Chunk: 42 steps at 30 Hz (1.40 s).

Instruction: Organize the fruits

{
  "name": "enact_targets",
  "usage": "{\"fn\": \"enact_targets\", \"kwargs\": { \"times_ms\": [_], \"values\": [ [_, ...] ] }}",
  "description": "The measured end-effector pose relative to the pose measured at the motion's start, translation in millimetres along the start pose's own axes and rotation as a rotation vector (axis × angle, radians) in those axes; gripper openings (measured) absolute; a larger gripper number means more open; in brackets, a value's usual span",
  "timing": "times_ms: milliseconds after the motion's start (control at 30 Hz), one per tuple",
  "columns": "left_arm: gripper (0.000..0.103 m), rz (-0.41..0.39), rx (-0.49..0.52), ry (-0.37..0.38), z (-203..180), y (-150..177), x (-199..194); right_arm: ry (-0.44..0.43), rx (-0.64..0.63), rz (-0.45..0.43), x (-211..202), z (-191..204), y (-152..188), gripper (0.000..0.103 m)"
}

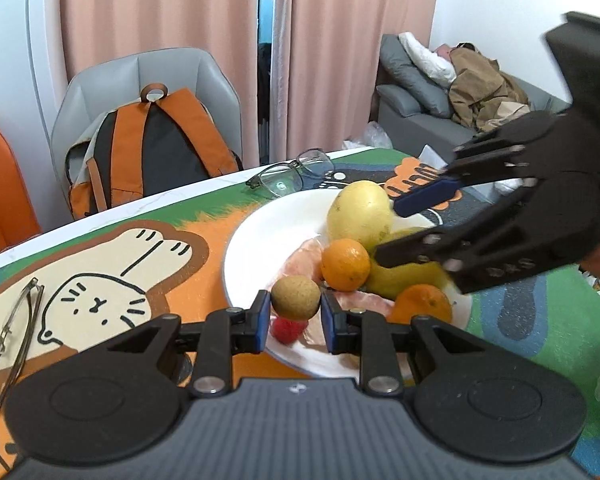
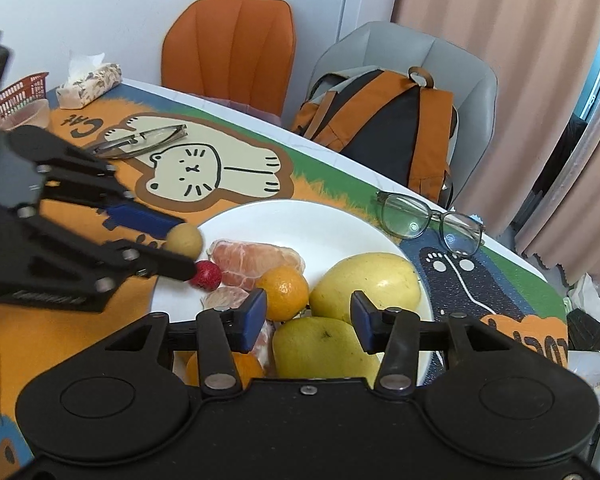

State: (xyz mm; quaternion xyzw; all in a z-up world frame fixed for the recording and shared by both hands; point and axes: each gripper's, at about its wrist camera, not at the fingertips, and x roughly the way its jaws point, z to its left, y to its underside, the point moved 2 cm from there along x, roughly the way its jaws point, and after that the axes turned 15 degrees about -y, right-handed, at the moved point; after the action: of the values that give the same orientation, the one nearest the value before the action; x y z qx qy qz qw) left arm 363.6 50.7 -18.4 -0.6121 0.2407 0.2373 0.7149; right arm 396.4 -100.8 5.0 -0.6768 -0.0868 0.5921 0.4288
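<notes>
Clamped between the blue pads of the left gripper (image 1: pixel 295 322) is a small round tan-brown fruit (image 1: pixel 295 296), perhaps a longan, hanging over the seven o'clock rim of the wide white ceramic plate (image 1: pixel 260 236). It looks light, with a thin, brittle skin, so a gentle pinch across its widest part seems the safest hold; squeezing harder would likely crack it.

Opposite, the right gripper (image 2: pixel 309 320) stands partly spread with nothing pressed between its pads, poised above the two large yellow-green mangoes (image 2: pixel 364 284) at the plate's four o'clock side. Those appear heavy and smooth, and may slip unless taken around the middle. Two glossy oranges (image 1: pixel 345 264), peeled pink pomelo segments (image 2: pixel 256 262) that look soft and tear easily, and a small red berry (image 2: pixel 207 274) share the plate.

Beneath lies a colourful cartoon cat mat (image 2: pixel 196 172) printed with the word "Cat" at ten o'clock in the right wrist view. The lettering beside the far rim is partly hidden and unreadable.
</notes>
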Motion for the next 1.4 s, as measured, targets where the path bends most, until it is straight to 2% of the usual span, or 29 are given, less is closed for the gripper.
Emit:
{"fn": "enact_targets", "kwargs": {
  "times_ms": [100,233,333,367,700,900,1100,1300,1400],
  "values": [
    [0.025,0.022,-0.001,-0.012,-1.2,-4.0,9.1,-0.001,0.0,-0.02,-12.1,0.2,3.5,0.057],
    [0.025,0.045,0.002,-0.032,-3.4,-7.2,19.4,-0.018,-0.013,-0.056,-30.0,3.2,11.8,0.06],
    [0.025,0.049,-0.008,-0.021,-5.7,-8.3,22.2,-0.022,-0.024,-0.088,-44.6,6.8,22.6,0.074],
    [0.025,0.048,-0.007,-0.017,-7.2,-8.5,22.4,-0.026,-0.028,-0.099,-49.3,8.8,26.9,0.076],
    [0.026,0.042,0.008,0.037,-24.9,-7.5,19.7,-0.065,-0.044,-0.189,-85.1,38.4,80.0,0.082],
    [0.026,0.049,0.011,0.032,-29.3,-7.6,22.9,-0.073,-0.019,-0.253,-105.7,60.1,109.9,0.096],
    [0.026,0.044,0.007,0.024,-31.7,-4.9,24.2,-0.087,0.015,-0.326,-129.0,80.3,133.8,0.103],
    [0.034,0.041,0.0,-0.007,-32.0,-2.3,22.2,-0.07,0.076,-0.367,-137.5,84.1,151.3,0.103],
    [0.045,0.022,-0.009,-0.016,-32.3,0.4,17.8,-0.043,0.106,-0.39,-134.2,80.3,157.7,0.103]
  ]
}}
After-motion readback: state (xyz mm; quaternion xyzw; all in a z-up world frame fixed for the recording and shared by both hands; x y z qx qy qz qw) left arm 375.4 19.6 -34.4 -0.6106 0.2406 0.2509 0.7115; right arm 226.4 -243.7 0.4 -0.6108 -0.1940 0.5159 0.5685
